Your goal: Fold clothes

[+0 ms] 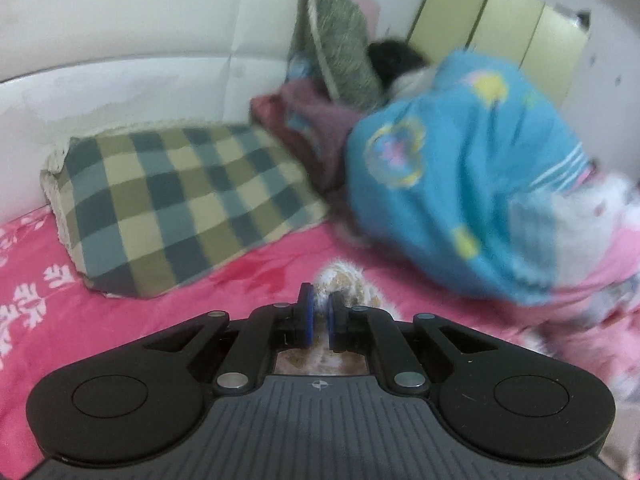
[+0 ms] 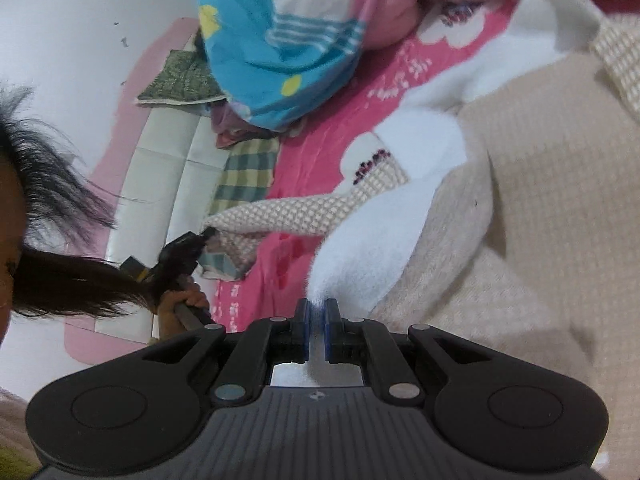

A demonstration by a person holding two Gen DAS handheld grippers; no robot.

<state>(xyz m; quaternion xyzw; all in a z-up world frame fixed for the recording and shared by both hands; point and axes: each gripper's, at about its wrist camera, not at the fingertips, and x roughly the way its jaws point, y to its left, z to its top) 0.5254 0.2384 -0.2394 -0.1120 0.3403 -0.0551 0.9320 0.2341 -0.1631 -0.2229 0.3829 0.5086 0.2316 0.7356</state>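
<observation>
Ahead of the left tool [image 1: 319, 312], a strip of pink flowered bedsheet [image 1: 256, 276] lies bare, running between two obstacles. To its front-left, the green-and-grey checked pillow [image 1: 176, 200] sits against the white padded headboard [image 1: 120, 60]. To its front-right, a bulky blue patterned quilt [image 1: 460, 184] is heaped. The gap between them narrows toward a maroon cloth bundle [image 1: 308, 120] and an upright green cushion [image 1: 340, 52]. Ahead and right of the right tool [image 2: 318, 312], the beige fleece-lined garment [image 2: 520, 220] covers the bed.

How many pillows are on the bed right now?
2: a checked pillow lying flat by the headboard, and a green patterned pillow propped upright behind it. The blue quilt may hide others.
</observation>
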